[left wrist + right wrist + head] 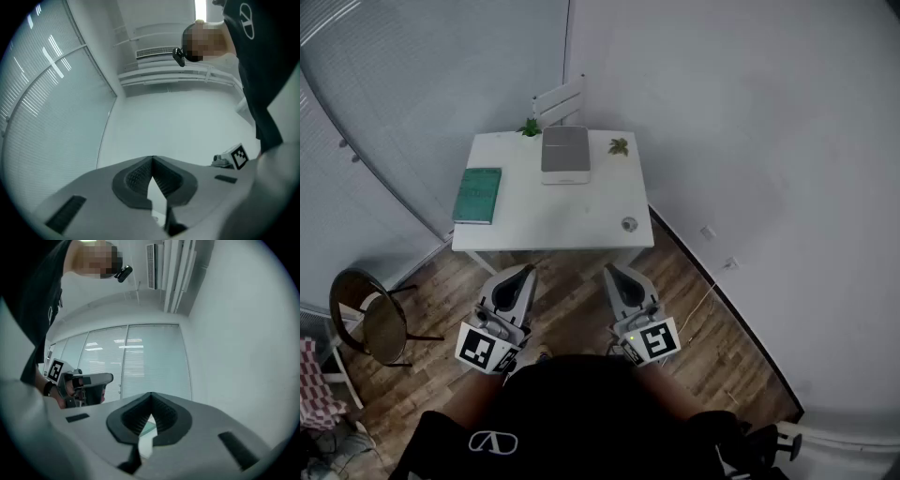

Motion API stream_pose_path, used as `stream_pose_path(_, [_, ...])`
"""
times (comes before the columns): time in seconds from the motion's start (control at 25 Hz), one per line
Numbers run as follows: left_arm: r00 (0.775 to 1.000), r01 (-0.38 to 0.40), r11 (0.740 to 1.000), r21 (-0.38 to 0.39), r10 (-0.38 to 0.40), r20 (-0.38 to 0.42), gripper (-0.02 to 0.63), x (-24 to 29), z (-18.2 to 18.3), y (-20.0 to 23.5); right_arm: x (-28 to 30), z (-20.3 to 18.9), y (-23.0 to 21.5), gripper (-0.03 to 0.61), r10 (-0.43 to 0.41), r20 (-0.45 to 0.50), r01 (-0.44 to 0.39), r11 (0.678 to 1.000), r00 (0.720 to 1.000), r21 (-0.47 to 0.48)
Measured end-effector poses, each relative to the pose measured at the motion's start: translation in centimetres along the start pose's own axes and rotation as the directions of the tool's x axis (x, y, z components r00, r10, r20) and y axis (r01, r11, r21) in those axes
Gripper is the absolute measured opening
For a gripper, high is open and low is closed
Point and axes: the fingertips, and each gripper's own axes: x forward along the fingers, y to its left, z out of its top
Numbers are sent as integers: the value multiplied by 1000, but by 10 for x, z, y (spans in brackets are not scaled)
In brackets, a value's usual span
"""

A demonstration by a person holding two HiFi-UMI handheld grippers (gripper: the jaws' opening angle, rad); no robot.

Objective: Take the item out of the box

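Head view: box [565, 153] lies well beyond left tool [525, 273] and right tool [612, 273], both clenched empty.

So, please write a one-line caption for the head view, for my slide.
Left gripper and right gripper, shut and empty, held short of the white table with the grey box.

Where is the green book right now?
In the head view, the green book lies flat near the left edge of the white table. It is to the left of the grey box and a little nearer the person.
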Motion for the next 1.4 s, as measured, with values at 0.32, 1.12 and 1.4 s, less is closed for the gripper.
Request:
stream_pose_path(0.32, [1000,-1,1000,-9,1,2,5,0,-1,-2,0,1,0,0,12,3,-12,1000,1000,21])
stream_pose_path(1.12, [996,-88,996,6,89,-14,5,29,-25,-27,-14,-12,-43,2,95,56,-101,989,994,109])
stream_pose_path(1.4, [995,-96,995,11,96,-32,5,54,-40,-4,16,-25,-69,2,115,60,-121,986,992,115])
